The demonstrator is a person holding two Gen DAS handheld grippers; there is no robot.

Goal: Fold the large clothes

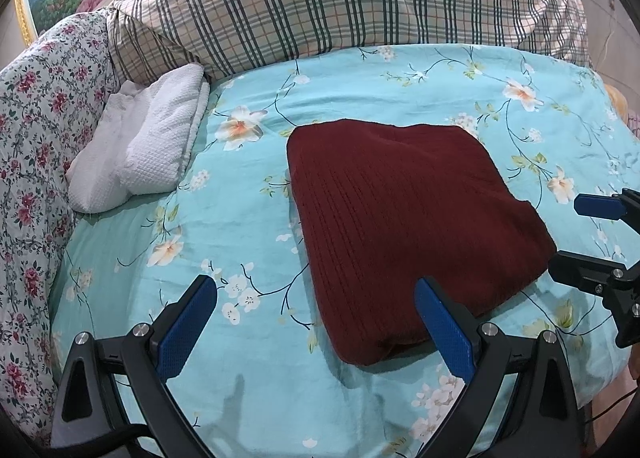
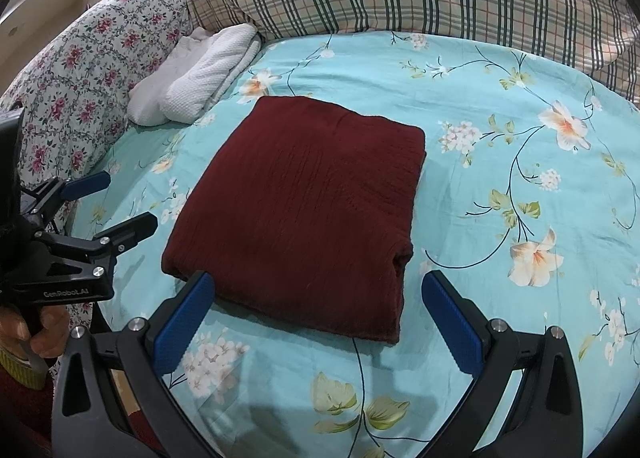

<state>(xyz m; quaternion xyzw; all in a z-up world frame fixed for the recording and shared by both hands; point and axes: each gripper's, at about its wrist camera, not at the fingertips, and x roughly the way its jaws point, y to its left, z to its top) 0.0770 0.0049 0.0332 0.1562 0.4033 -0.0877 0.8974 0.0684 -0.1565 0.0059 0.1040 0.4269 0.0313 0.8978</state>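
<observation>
A dark red knitted garment [image 1: 404, 226] lies folded into a thick rectangle on the turquoise flowered bedsheet [image 1: 248, 186]; it also shows in the right wrist view [image 2: 304, 210]. My left gripper [image 1: 316, 294] is open and empty, hovering at the garment's near left corner. My right gripper [image 2: 318, 290] is open and empty, just in front of the garment's near edge. The right gripper shows at the right edge of the left wrist view [image 1: 576, 236], and the left gripper at the left edge of the right wrist view [image 2: 128, 202].
A folded white towel [image 1: 140, 146] lies at the far left of the bed. A plaid quilt [image 1: 340, 2] is heaped along the back. A pink-flowered quilt [image 1: 36, 138] runs down the left side. The bed's edge is at the right.
</observation>
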